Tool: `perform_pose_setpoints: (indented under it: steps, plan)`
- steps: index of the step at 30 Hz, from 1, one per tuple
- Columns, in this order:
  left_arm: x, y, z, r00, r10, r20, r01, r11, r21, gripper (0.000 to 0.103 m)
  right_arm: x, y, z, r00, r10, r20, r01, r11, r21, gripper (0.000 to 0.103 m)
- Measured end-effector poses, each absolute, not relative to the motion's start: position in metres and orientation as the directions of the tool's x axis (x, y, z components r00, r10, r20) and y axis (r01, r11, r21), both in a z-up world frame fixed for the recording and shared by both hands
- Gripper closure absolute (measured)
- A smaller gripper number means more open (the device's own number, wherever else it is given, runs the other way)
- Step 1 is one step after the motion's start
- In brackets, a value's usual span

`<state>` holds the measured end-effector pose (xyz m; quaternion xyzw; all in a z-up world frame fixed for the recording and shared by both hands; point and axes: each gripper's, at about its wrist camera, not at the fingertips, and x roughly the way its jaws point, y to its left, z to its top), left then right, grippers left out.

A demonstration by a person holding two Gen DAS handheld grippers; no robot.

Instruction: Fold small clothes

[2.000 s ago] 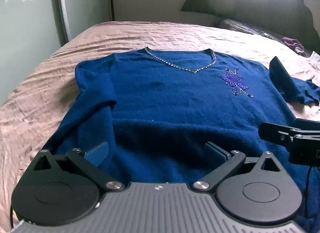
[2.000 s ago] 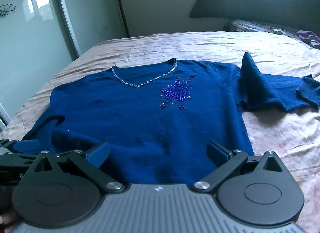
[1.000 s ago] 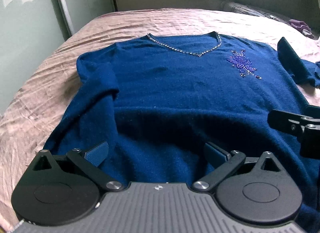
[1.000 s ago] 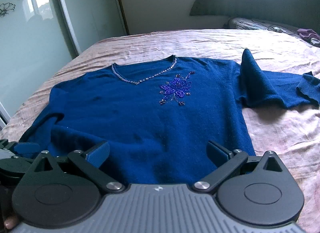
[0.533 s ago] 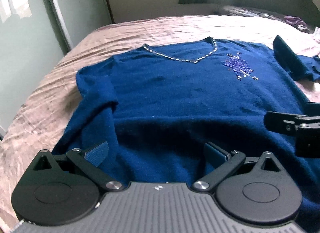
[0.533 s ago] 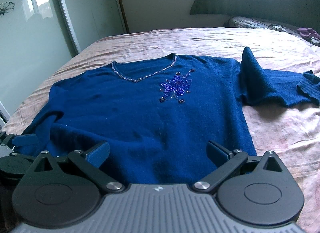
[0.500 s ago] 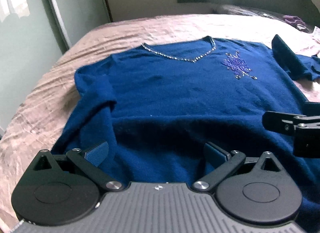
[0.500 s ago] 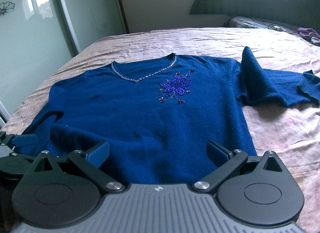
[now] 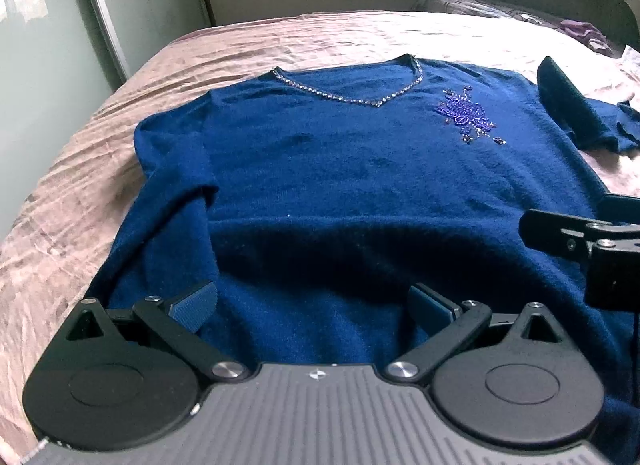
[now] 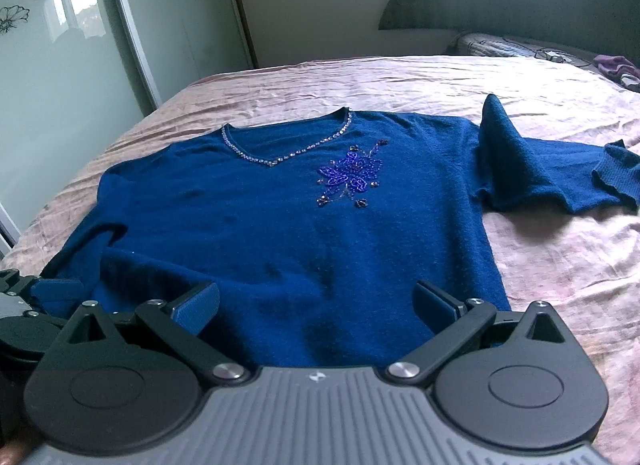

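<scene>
Sweater [image 10: 280, 225], dark blue knit with a beaded flower [image 10: 350, 177] and a shiny neckline, lies face up on the pink bedsheet [image 10: 560, 265], filling the middle of both views. One sleeve [image 10: 540, 173] is bunched at the right of the frame. It looks soft, light and floppy, so it will sag when lifted; I think the hem corners at the bottom of the frame are the best place to pinch, away from the fragile beads. The left gripper [image 9: 312, 307] and right gripper [image 10: 316, 307] both have fingers spread apart over the hem, holding nothing. Compared with half a second ago, almost nothing has moved; only the left view shifted slightly.
</scene>
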<state>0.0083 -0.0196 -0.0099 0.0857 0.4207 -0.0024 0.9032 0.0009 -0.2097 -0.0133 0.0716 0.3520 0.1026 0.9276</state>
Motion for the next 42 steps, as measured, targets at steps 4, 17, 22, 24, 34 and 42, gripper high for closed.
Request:
perform_pose_setpoints:
  steps: [4, 17, 22, 24, 34, 42]
  plan:
    - [0.008, -0.019, -0.009, 0.652, 0.069, -0.755, 0.074, 0.985, 0.154, 0.0, -0.001, -0.21, -0.012, 0.747, 0.234, -0.622, -0.153, 0.971, 0.182, 0.0]
    - [0.008, -0.016, -0.004, 0.667, 0.028, -0.744, 0.092, 0.989, 0.119, 0.001, -0.003, -0.214, -0.004, 0.756, 0.304, -0.58, -0.209, 0.951, 0.227, 0.0]
    - [0.003, -0.014, 0.006, 0.73, 0.0, -0.683, 0.096, 0.99, 0.103, 0.001, -0.003, -0.222, -0.001, 0.772, 0.294, -0.563, -0.175, 0.951, 0.256, 0.0]
    - [-0.002, -0.016, 0.011, 0.78, 0.052, -0.623, 0.051, 0.988, 0.146, 0.001, -0.008, -0.214, 0.004, 0.799, 0.208, -0.564, -0.155, 0.978, 0.141, 0.0]
    - [0.008, -0.014, 0.015, 0.767, 0.107, -0.633, -0.018, 0.989, 0.146, 0.0, -0.035, -0.224, 0.03, 0.912, 0.23, -0.341, -0.179, 0.968, 0.173, 0.0]
    - [0.013, -0.013, 0.011, 0.755, 0.118, -0.646, -0.02, 0.987, 0.156, 0.0, -0.023, -0.206, 0.011, 0.837, 0.246, -0.488, -0.249, 0.967, 0.06, 0.0]
